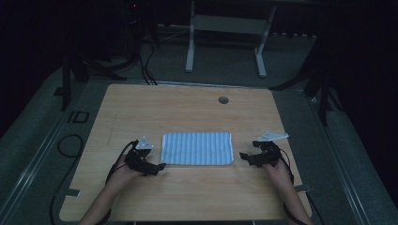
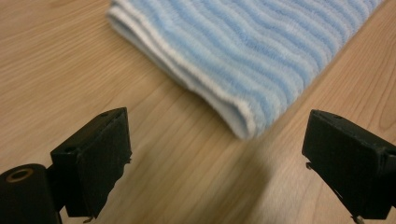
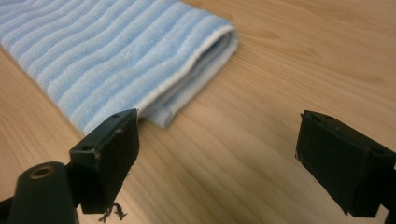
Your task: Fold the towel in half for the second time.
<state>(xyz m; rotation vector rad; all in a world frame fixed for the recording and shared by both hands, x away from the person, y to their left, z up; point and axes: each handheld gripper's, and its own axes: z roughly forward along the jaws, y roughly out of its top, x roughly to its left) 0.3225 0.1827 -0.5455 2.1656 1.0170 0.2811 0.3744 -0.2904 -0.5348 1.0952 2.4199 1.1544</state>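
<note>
Blue-and-white striped cloth (image 1: pixel 197 148) is lying flat in the middle of the wooden tabletop (image 1: pixel 187 197), already doubled over into a neat rectangle. The left tool (image 1: pixel 157 167) is hovering just beside the cloth's near left corner, and the right tool (image 1: pixel 245 156) is sitting just beside its near right corner. Both are standing released, jaws wide apart, gripping nothing.

Judging by the layers, at least one fold is looking done; another fold, or a lift, seems to be what is waiting, and neither corner is being pinched yet.

From above, the cloth is reading as a single flat sheet. The left gripper view is showing its stacked edges (image 2: pixel 187 79) and a corner pointing between the open jaws, a little ahead of them. The right gripper view is showing the rounded folded end (image 3: pixel 205 60), the layers gaping slightly, with the cloth's corner coming right up to one jaw, possibly touching it.
</note>
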